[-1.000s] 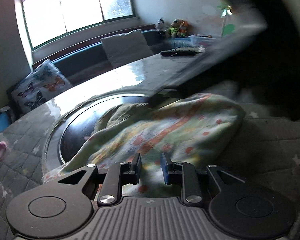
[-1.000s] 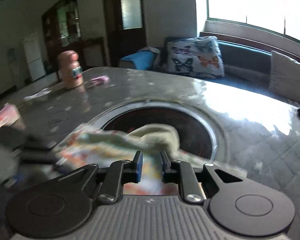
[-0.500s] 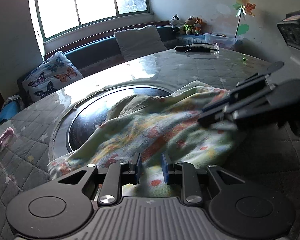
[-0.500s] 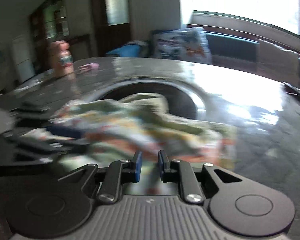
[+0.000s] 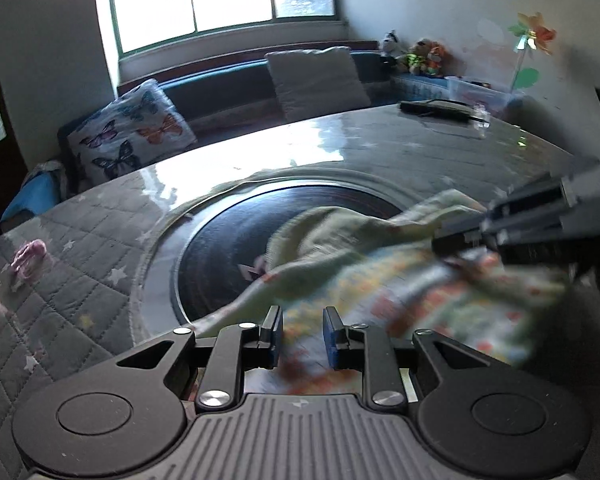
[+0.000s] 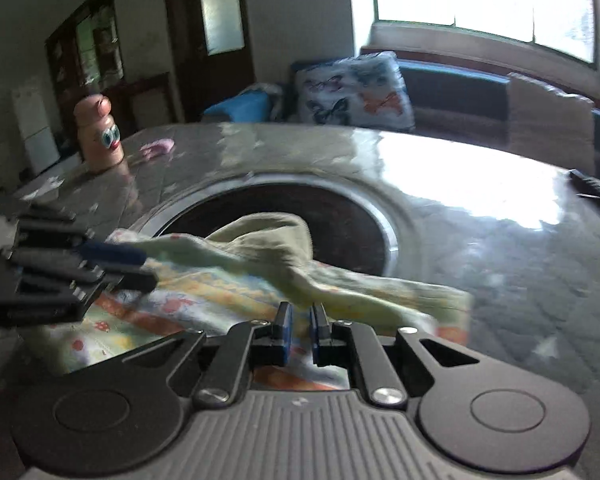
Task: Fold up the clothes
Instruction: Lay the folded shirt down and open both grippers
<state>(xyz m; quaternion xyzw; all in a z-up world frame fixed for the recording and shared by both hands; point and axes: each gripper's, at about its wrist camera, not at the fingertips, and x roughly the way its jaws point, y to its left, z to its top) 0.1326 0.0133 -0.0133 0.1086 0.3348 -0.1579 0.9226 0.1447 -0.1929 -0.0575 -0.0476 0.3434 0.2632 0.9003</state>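
Now: patterned garment [image 5: 400, 280] lies crumpled on counter [image 5: 100, 248], partly draped over rim of dark round inset [image 5: 228, 252] at counter centre; pale green side folded up, printed side showing nearer the cams.

L gripper [image 5: 300, 334]: jaws partly spread, cloth visible in the gap, blurred. Cannot tell if pads press it. From R wrist view the L gripper [image 6: 132, 268] sits at garment's left edge, one blue pad over the fabric.

R gripper [image 6: 300, 330]: jaws have just been closing, now nearly pressed together, narrow gap, a ridge of pale fabric running into it; looks pinched. From L wrist view the R gripper [image 5: 460, 236] is at garment's far right edge, touching bunched cloth.

Bkgd: pink bottle [image 6: 98, 136] upright on counter, well apart from garment; butterfly cushion [image 5: 128, 132] on bench behind.
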